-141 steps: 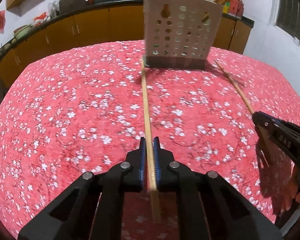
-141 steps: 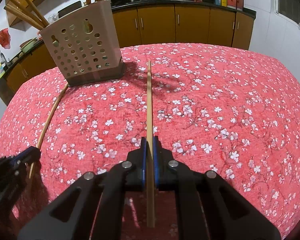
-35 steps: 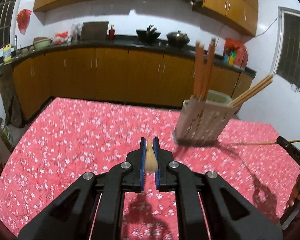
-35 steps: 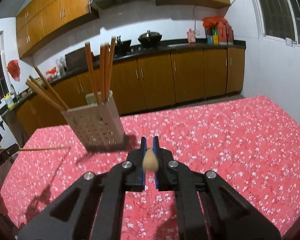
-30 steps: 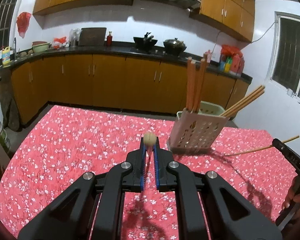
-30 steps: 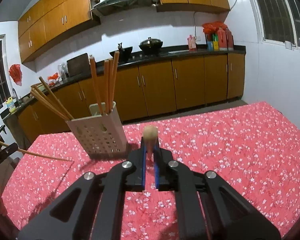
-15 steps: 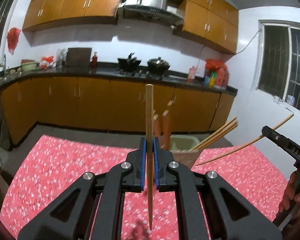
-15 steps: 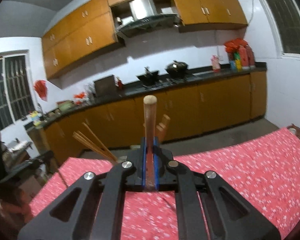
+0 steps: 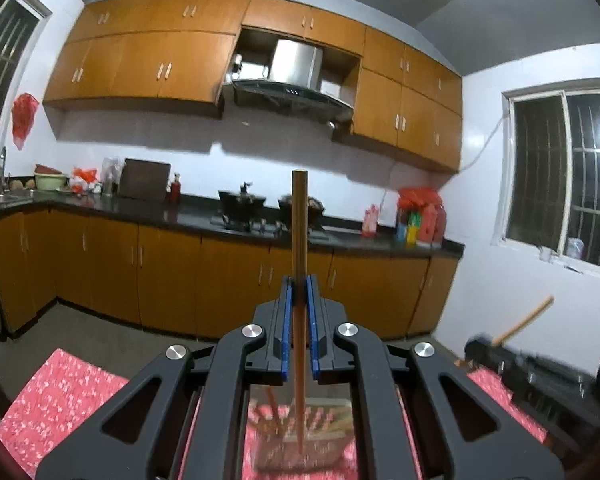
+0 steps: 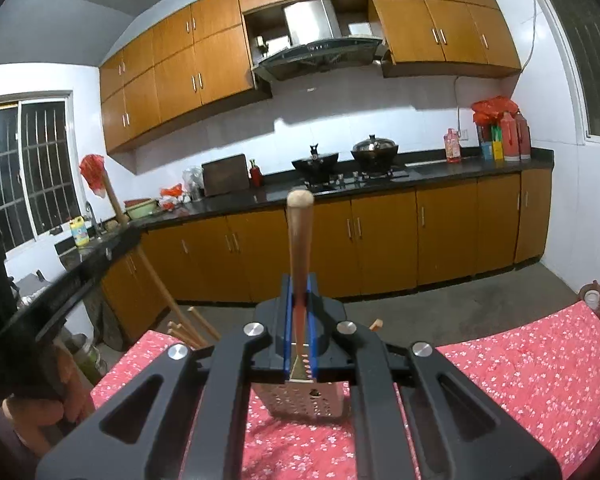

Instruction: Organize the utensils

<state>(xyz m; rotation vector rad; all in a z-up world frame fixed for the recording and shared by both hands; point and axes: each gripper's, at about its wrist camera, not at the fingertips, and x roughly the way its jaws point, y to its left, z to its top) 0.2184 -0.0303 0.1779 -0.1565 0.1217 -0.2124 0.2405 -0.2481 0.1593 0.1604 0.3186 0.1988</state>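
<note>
Table point(image 10: 540, 364) covered with red cloth bearing a white blossom print. One perforated utensil holder point(image 10: 304, 400) stands directly on the cloth, near the far edge. Several wooden chopsticks point(image 10: 196, 322) stand inside it, leaning outward.

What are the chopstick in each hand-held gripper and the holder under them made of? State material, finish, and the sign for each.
Chopstick in the left hand-held gripper: chopstick looks like wood or bamboo, matte tan-brown, squared tip.
Chopstick in the right hand-held gripper: second chopstick looks the same, with a pale rounded end.
Holder: probably moulded plastic, matte beige, with regular round holes.
</note>
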